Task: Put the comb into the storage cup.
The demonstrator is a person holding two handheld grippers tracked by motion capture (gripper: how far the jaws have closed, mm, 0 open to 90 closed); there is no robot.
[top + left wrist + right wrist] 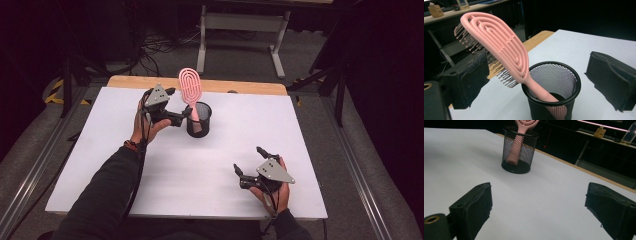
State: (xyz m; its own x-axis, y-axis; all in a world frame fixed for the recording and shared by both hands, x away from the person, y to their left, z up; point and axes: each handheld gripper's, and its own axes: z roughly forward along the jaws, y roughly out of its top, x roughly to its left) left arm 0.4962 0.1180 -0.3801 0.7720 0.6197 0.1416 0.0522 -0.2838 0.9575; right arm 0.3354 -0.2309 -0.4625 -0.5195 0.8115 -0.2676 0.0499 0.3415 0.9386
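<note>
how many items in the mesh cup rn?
1. A pink hairbrush stands handle-down in the black mesh cup, head leaning out over the rim toward the left gripper. The cup's floor is partly hidden, so something small could lie there.

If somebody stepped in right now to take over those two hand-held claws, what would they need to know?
Left gripper: open, jaws on either side of the black mesh cup, gripping nothing.
Right gripper: open, holding nothing, low over the white table near the person's side.
Pink hairbrush: stands handle-down in the cup, leaning, its head well above the rim.
Done: the brush is in the cup and released.
Left: probably just pull the left gripper back without tipping the cup.
</note>
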